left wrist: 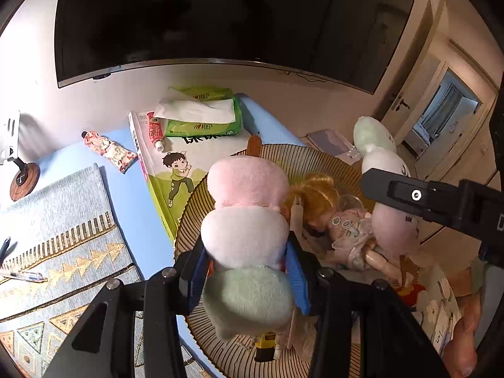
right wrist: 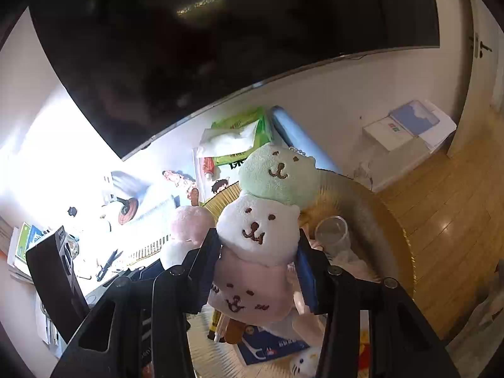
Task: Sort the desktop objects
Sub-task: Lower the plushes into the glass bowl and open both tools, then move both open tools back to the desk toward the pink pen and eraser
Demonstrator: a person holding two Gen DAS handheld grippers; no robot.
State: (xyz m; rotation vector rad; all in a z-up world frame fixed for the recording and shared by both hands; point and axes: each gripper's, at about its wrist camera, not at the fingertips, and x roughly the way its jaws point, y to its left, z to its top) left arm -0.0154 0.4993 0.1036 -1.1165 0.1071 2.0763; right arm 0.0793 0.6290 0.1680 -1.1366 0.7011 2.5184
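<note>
My left gripper (left wrist: 247, 252) is shut on a plush skewer (left wrist: 249, 217) of pink, white and green balls, seen from its plain back and held over a round woven basket (left wrist: 192, 217). My right gripper (right wrist: 258, 245) is shut on a second plush skewer (right wrist: 261, 220) with stitched faces, green ball on top, over the same basket (right wrist: 371, 208). In the left wrist view that second plush (left wrist: 382, 157) hangs at the right, with a black finger (left wrist: 393, 186) of the right gripper across it. A blonde doll (left wrist: 341, 223) lies in the basket.
A children's book (left wrist: 176, 163) carries a green tissue pack (left wrist: 201, 116) and a red tube (left wrist: 156, 132). A floral tube (left wrist: 108, 151), a patterned mat (left wrist: 63, 220) and pens (left wrist: 22, 275) lie left. A clear cup (right wrist: 332, 230) stands in the basket. A dark screen (left wrist: 220, 15) hangs behind.
</note>
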